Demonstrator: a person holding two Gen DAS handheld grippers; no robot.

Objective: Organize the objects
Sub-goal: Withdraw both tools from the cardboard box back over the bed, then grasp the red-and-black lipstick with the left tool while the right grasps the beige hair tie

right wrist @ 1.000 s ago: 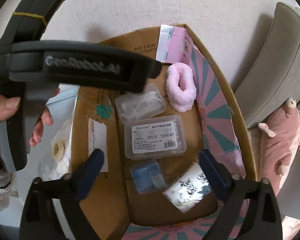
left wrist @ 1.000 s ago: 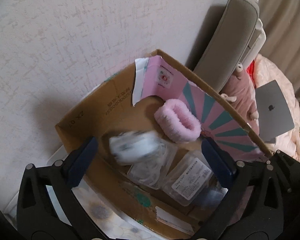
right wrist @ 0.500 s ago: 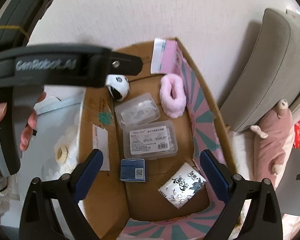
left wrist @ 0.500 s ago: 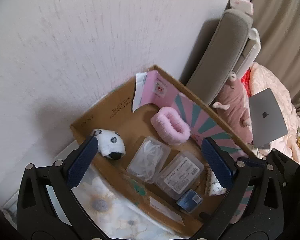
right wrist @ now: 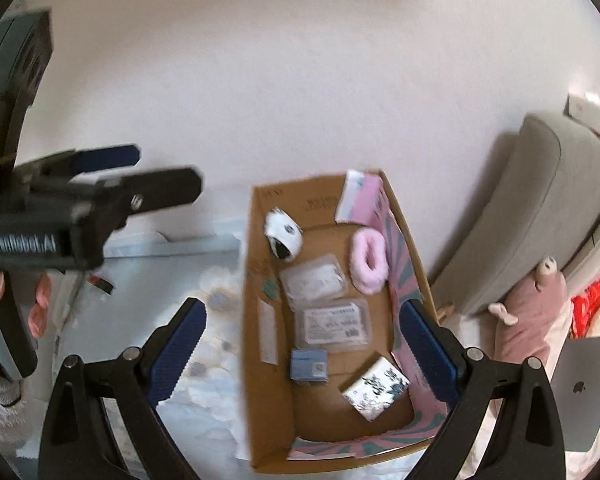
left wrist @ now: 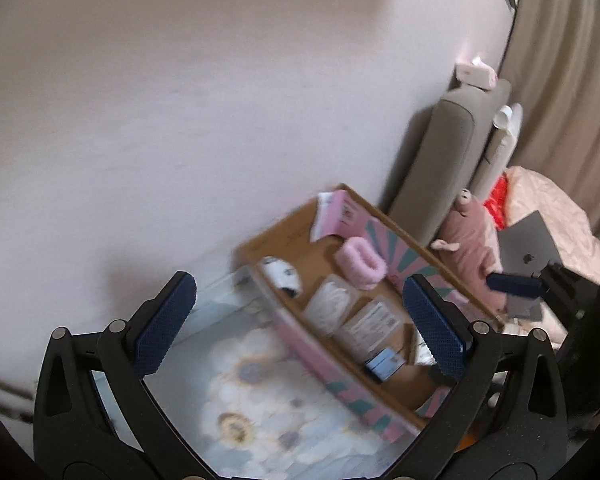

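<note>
An open cardboard box (right wrist: 260,400) lies on the floor by the wall. It holds a black-and-white rolled sock (right wrist: 283,234), a pink fluffy band (right wrist: 368,266), two clear plastic cases (right wrist: 314,282), a small blue box (right wrist: 309,365) and a floral tissue pack (right wrist: 375,388). The box also shows in the left wrist view (left wrist: 340,376), with the sock (left wrist: 282,276). My left gripper (left wrist: 300,320) is open and empty, high above the floor left of the box; it also shows in the right wrist view (right wrist: 100,184). My right gripper (right wrist: 302,354) is open and empty above the box.
A flower-print mat (left wrist: 240,400) covers the floor left of the box. A grey cushion (right wrist: 540,208) leans on the wall to the right, with a pink plush pig (right wrist: 528,320) and a closed laptop (right wrist: 584,388) on pink bedding.
The sock left my left gripper and fell into the box's far left corner. Both grippers have since risen and pulled back; the left one has swung left.
</note>
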